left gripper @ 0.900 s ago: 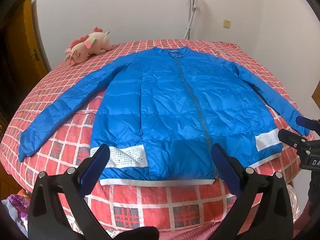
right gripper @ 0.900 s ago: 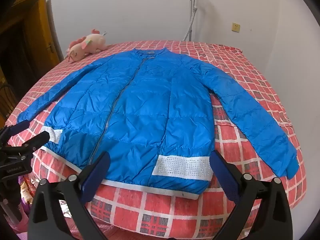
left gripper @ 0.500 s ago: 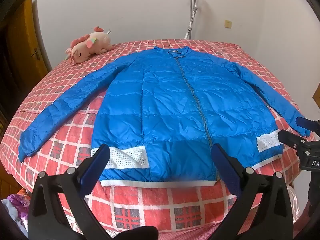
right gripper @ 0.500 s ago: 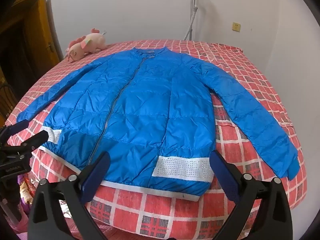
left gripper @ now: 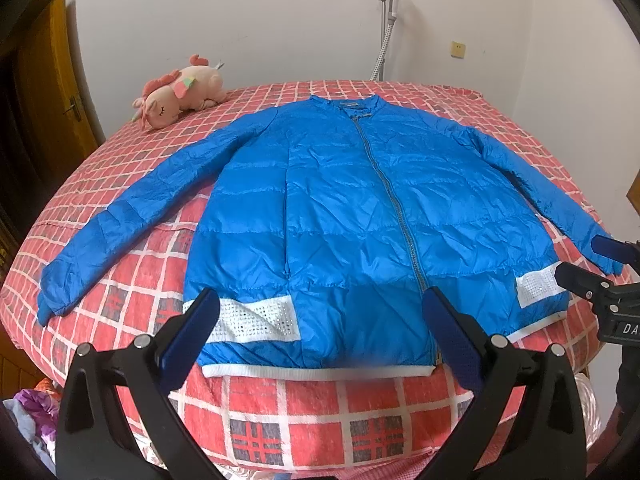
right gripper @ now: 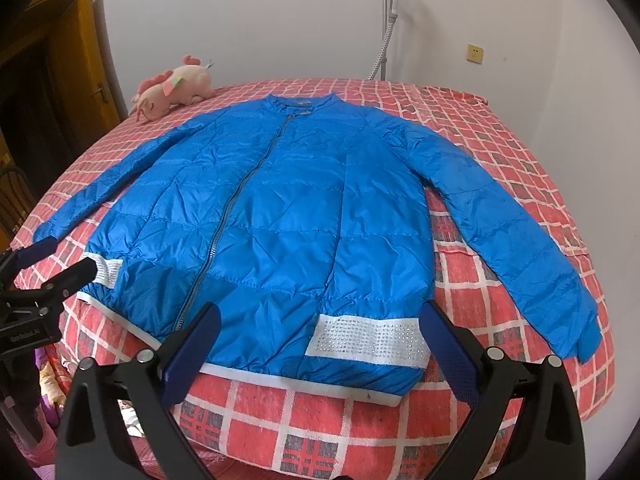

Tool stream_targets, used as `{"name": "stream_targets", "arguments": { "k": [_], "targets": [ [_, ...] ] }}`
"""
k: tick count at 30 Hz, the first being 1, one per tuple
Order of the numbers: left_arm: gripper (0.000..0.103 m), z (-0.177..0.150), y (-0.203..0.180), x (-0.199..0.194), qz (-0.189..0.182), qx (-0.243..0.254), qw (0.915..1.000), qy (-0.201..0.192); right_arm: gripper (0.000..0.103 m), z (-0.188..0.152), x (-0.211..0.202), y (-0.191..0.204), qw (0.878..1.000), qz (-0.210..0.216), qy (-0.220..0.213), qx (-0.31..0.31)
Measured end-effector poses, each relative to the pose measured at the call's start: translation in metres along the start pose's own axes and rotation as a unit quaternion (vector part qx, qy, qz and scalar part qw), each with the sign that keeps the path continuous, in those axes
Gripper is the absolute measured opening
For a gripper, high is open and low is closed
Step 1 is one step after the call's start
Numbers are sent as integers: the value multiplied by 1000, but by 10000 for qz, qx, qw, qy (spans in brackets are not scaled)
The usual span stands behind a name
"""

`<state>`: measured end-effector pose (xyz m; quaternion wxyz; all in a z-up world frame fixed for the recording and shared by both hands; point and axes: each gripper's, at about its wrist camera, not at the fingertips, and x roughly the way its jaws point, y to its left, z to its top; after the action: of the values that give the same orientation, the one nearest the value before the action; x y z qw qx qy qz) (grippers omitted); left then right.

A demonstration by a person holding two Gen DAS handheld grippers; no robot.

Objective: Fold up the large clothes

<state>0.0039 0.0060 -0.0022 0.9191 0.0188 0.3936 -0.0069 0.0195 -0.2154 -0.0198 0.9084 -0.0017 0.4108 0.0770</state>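
A blue quilted jacket lies flat and zipped on the bed, front up, both sleeves spread out, collar at the far end, white-trimmed hem nearest me. My left gripper hovers above the hem's left half, open, nothing between its blue pads. Over the hem's right half my right gripper hangs open too, also holding nothing. Each gripper shows at the edge of the other's view: the right gripper beside the right sleeve cuff, the left gripper beside the left cuff.
The bed has a red, white-checked cover. A pink plush unicorn lies at the far left corner. A garment steamer pole stands behind the bed against the white wall. A wooden door is at left. Clothes lie on the floor at lower left.
Both grippers have crept slightly forward toward the jacket's hem. The jacket has not moved and both grippers stay open.
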Motion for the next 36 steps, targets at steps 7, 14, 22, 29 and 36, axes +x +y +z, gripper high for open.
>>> {"name": "stream_targets", "arguments": {
  "k": [7,14,22,29,36],
  "targets": [
    [100,1,-2,0,25,-4,10000,-5,99,0,0,0,10000,-4,-2,1],
    [100,1,-3,0,25,5,10000,-8,99,1,0,0,10000,-1,-1,-2],
    [100,2,-2,0,39,0,10000,-10,99,2,0,0,10000,-5,-7,-7],
    [100,3,-2,0,39,10,10000,-11,99,3,1,0,10000,-4,-5,-8],
    [100,3,-2,0,40,7,10000,-11,99,4,2,0,10000,0,-8,-8]
  ]
}}
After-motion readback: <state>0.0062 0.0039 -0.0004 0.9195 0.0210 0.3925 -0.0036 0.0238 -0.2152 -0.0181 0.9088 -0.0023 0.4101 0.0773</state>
